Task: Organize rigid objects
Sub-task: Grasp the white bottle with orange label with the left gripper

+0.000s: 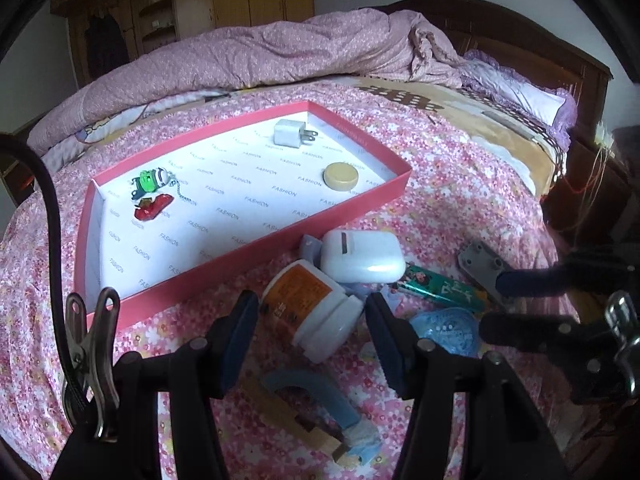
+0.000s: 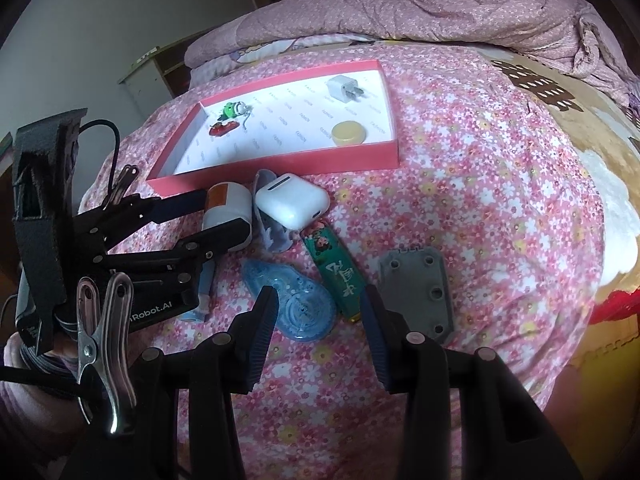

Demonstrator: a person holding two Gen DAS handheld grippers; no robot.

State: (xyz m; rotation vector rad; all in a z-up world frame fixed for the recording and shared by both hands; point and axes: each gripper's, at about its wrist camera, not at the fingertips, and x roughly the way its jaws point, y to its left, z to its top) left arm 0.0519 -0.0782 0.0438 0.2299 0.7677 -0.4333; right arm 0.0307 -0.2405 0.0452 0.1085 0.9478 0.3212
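Left wrist only: blue-taped wooden piece [image 1: 316, 416]

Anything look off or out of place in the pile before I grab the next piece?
Nothing damaged or spilled. The white bottle with the orange label lies on its side, between the open left gripper jaws. The white earbud case rests tilted on a crumpled bluish scrap, beside the pink tray.

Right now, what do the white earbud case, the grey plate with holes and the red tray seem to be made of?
Earbud case: likely glossy hard plastic, given its smooth, rounded shell and bright highlights.
Grey plate: matte, flat, with round holes; could be metal or moulded plastic, the look leaves it open.
Red tray: probably cardboard, with thin straight walls, folded corners and a printed white paper lining.
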